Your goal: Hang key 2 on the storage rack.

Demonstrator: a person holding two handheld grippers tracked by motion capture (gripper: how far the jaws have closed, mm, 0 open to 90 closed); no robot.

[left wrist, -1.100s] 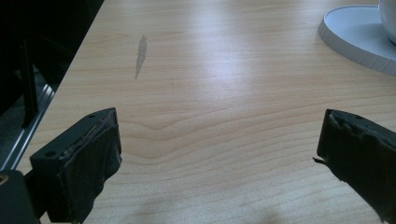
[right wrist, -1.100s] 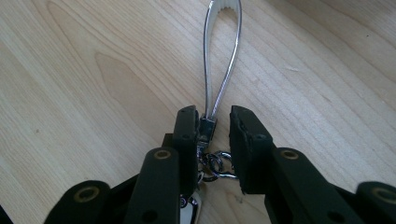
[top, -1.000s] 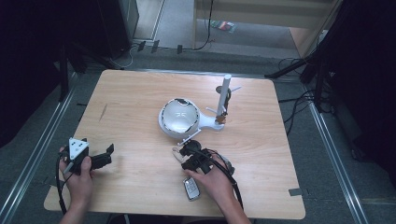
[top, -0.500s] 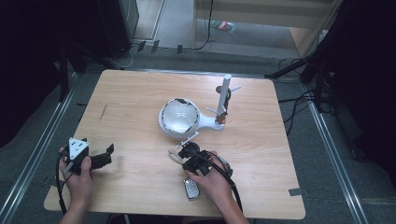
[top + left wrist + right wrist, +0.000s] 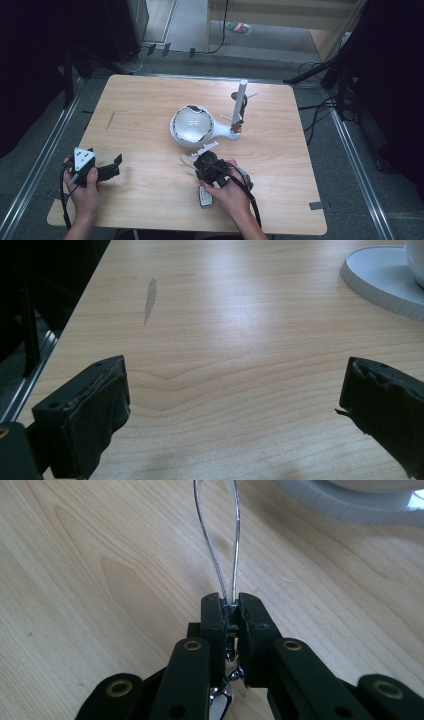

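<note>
My right gripper (image 5: 229, 602) is shut on the end of a thin shiny wire loop (image 5: 237, 535) that runs forward from the jaws just over the wood. In the high view this gripper (image 5: 202, 162) lies at the table's front middle, just before a white domed device (image 5: 192, 125), with the loop (image 5: 186, 159) poking out to its left. My left gripper (image 5: 114, 167) rests at the front left corner, open. Its jaws stand wide apart in the left gripper view (image 5: 234, 375), with bare table between them.
The device's white round base (image 5: 380, 275) joins a white upright post (image 5: 241, 100) on a small foot. A white strip (image 5: 206, 148) lies in front of the dome. A small grey remote (image 5: 204, 196) lies under the right hand. The wooden table (image 5: 150, 100) ends close behind both hands.
The right hand has shifted only slightly near the dome's front. The left hand has kept still.
</note>
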